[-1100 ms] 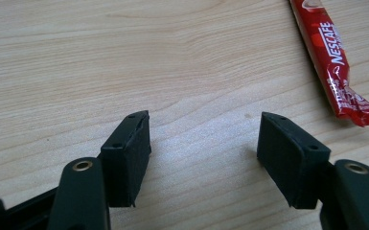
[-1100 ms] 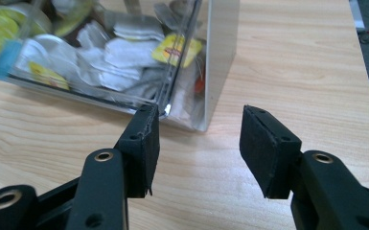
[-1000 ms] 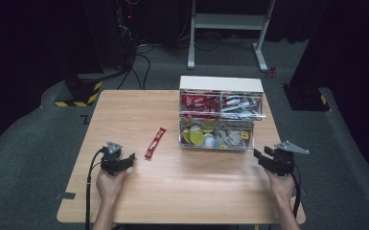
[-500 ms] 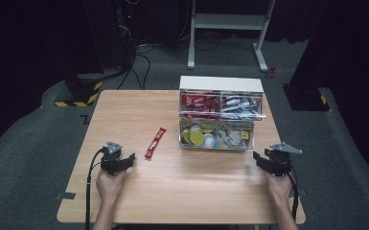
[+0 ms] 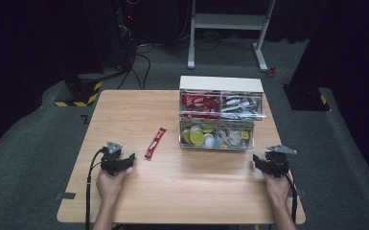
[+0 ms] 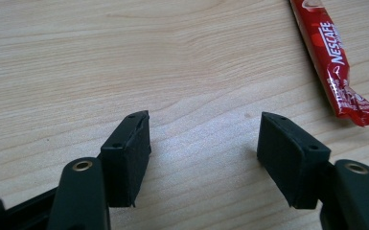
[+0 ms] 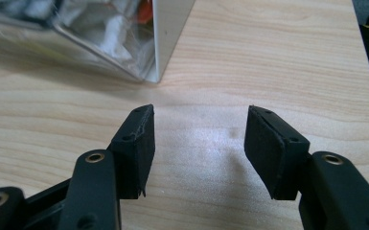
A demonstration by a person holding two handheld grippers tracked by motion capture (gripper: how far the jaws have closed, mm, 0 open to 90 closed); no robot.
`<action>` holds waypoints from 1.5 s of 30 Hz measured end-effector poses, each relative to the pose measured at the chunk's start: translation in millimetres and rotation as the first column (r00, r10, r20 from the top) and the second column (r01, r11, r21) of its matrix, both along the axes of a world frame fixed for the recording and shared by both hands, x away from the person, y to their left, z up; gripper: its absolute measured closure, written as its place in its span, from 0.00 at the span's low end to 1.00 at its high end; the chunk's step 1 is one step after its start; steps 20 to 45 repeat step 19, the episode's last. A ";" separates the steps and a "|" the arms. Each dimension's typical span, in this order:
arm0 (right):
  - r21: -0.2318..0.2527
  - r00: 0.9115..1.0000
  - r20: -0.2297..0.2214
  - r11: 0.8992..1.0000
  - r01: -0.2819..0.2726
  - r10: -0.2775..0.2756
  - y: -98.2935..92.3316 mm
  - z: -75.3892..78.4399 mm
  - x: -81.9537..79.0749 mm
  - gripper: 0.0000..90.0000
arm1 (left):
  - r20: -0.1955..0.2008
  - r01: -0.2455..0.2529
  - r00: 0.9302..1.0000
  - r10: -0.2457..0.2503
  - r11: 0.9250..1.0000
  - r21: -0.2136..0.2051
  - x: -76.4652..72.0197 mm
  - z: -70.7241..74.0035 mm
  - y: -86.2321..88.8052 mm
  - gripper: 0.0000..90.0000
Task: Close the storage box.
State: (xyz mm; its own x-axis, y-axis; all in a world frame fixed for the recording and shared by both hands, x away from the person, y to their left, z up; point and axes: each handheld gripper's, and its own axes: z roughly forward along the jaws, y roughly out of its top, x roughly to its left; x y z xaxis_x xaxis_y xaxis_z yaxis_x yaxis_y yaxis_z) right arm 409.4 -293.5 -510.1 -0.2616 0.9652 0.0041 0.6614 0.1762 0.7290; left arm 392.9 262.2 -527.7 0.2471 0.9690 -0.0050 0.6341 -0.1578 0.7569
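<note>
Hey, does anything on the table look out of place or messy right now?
One thing: a red Nescafe stick packet lies loose on the bare wood, apart from the clear organizer holding similar red packets in its top left compartment. It sits just ahead of the open left claw. Nothing looks spilled or damaged.

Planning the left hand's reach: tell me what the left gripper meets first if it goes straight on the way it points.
Probably nothing: the left gripper, jaws open, faces bare wooden table. The red Nescafe sachet lies off to its right, outside that line, though depth is hard to judge.

Red sachet [image 5: 155,142] beside clear organizer [image 5: 219,120]
</note>
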 end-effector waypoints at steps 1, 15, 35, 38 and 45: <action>-0.013 1.000 -0.003 1.000 -0.003 0.003 0.4 -2.8 0.8 0.49 | 0.000 0.000 1.000 0.000 1.000 0.001 0.0 0.0 -0.1 0.40; -0.014 1.000 0.003 1.000 0.027 -0.027 0.0 -11.6 -2.4 0.39 | -0.002 0.003 1.000 -0.003 1.000 0.001 -0.2 0.0 -0.1 0.40; -0.015 1.000 0.003 1.000 0.025 -0.025 -0.2 -11.7 -2.4 0.38 | -0.001 0.001 1.000 -0.001 1.000 -0.001 -0.1 -0.1 -0.1 0.40; -0.015 1.000 0.003 1.000 0.025 -0.025 -0.2 -11.7 -2.4 0.38 | -0.001 0.001 1.000 -0.001 1.000 -0.001 -0.1 -0.1 -0.1 0.40; -0.015 1.000 0.003 1.000 0.025 -0.025 -0.2 -11.7 -2.4 0.38 | -0.001 0.001 1.000 -0.001 1.000 -0.001 -0.1 -0.1 -0.1 0.40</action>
